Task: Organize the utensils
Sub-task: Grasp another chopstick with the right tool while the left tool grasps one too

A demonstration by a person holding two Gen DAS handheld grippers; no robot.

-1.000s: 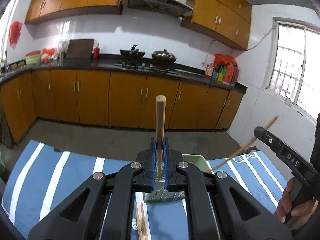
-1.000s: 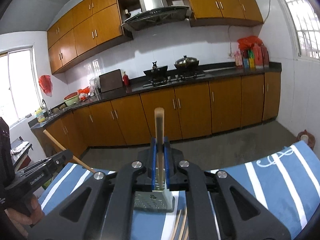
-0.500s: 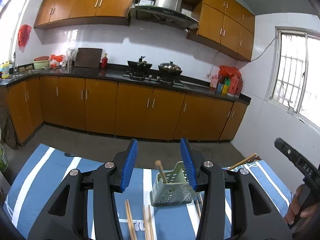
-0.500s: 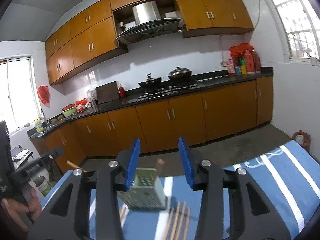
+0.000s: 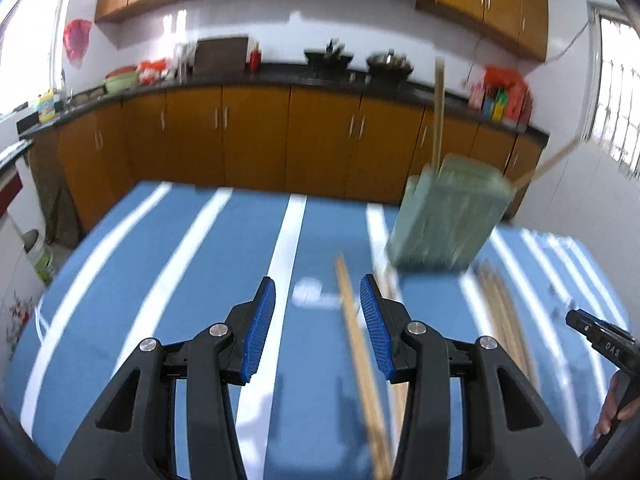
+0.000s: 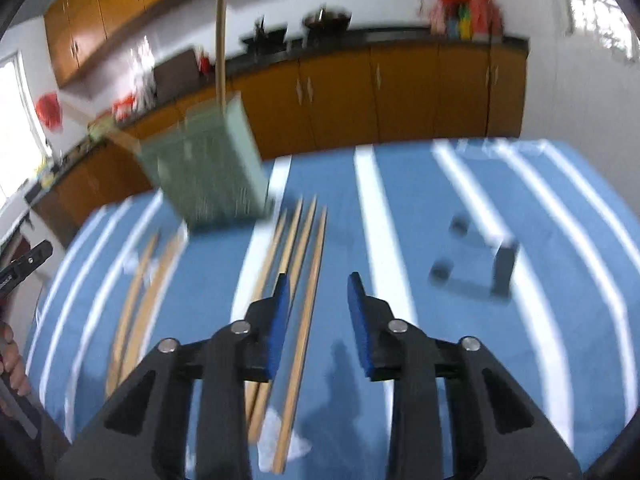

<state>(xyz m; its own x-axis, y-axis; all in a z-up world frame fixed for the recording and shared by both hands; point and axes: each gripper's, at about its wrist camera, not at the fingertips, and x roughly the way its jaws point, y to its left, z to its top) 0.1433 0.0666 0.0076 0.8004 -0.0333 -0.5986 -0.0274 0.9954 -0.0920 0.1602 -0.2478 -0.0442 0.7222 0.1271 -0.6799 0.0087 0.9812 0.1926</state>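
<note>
Two grippers: my left gripper (image 5: 318,312) and right gripper (image 6: 316,304) both gape, holding nothing.
Holder: green perforated caddy (image 5: 448,216) (blurred) contains two upright chopsticks (image 5: 439,112).
Cloth: loose chopsticks (image 6: 304,280) lie on striped tablecloth (image 6: 460,208).

Pale wooden chopsticks (image 6: 308,280), matt. Perforated green plastic holder (image 5: 448,216). Blue-and-white striped cloth (image 5: 200,264). Matt black plastic gripper (image 5: 318,316) with ribbed blue rubbery pads (image 5: 260,336), shiny metal screws.

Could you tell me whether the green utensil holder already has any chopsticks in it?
Yes. Chopsticks rise from the top of the green utensil holder in both views. More chopsticks lie loose on the striped cloth.
</note>
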